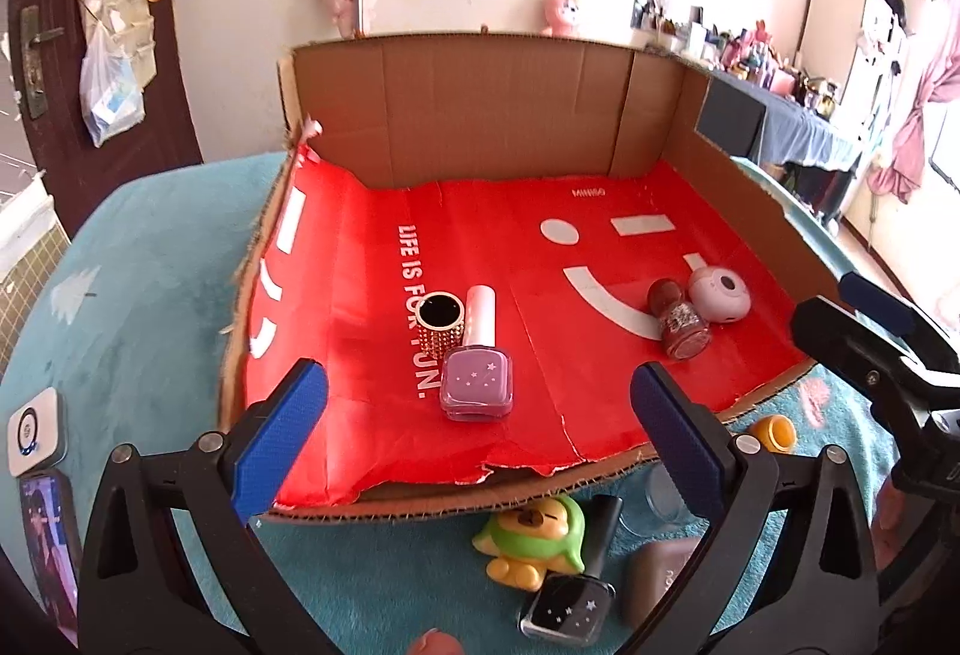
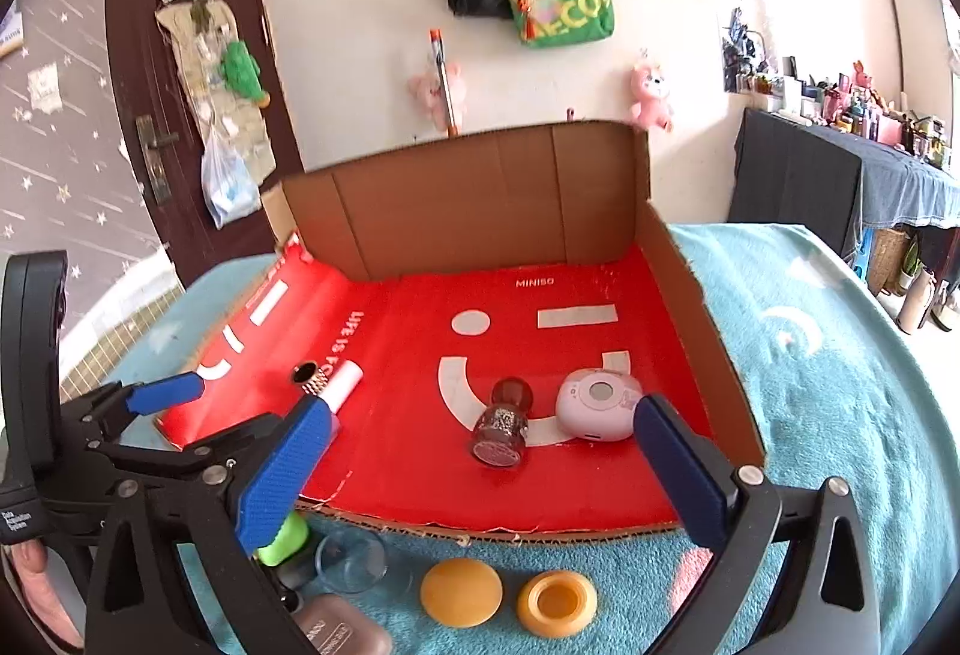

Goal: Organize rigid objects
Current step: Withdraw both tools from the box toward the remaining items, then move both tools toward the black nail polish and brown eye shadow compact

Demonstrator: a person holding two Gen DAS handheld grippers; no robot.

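Left gripper [image 1: 480,415]: jaws spread wide, nothing between the blue pads; no earlier view to compare.
Right gripper [image 2: 483,451]: jaws likewise wide apart and empty, pointing down into the box.
Lilac polish bottle [image 1: 478,379]: lying just ahead of the left gripper, between its fingertips in view but untouched, white cap pointing away.
Studded gold ring holder [image 1: 440,325]: just beyond that bottle, touching its cap on the left.
Red glitter bottle [image 2: 503,424]: lying just ahead of the right gripper, free of both pads.
Pink round case [image 2: 599,403]: beside the red bottle, closer to the right finger.
Cardboard box [image 1: 480,103]: red paper liner, holds all four items.
Teal blanket [image 2: 840,385]: under the box.
Below the grippers, outside the box: green-hooded toy [image 1: 534,541], black polish bottle [image 1: 570,607], yellow lid [image 2: 461,590], yellow cup [image 2: 557,603].
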